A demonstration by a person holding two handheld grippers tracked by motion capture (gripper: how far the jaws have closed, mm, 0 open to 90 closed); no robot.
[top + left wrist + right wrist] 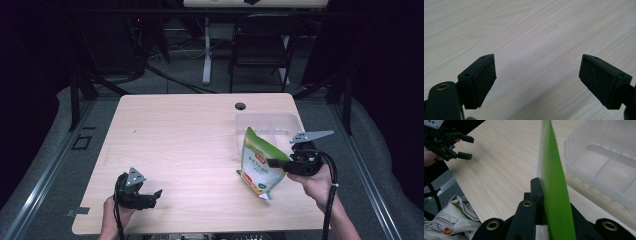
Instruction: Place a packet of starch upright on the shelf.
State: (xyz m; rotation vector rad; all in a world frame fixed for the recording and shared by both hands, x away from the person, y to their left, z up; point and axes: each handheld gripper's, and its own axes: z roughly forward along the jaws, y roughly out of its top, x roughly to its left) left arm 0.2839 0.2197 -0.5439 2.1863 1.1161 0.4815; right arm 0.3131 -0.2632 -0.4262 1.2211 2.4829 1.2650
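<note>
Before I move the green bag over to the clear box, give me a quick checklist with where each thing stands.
1. Right tongs shut on the green bag: ok.
2. Bag lifted off the table: cannot tell, its bottom corner looks close to the wood.
3. Clear box open on top, no lid: ok.
4. Compartments of the box free: ok.
5. Left tongs open, holding nothing, far from the bag: ok.

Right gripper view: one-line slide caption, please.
Right gripper, jaws shut on the edge of a green plastic snack bag, beside a clear plastic divided bin on a light wooden table.
</note>
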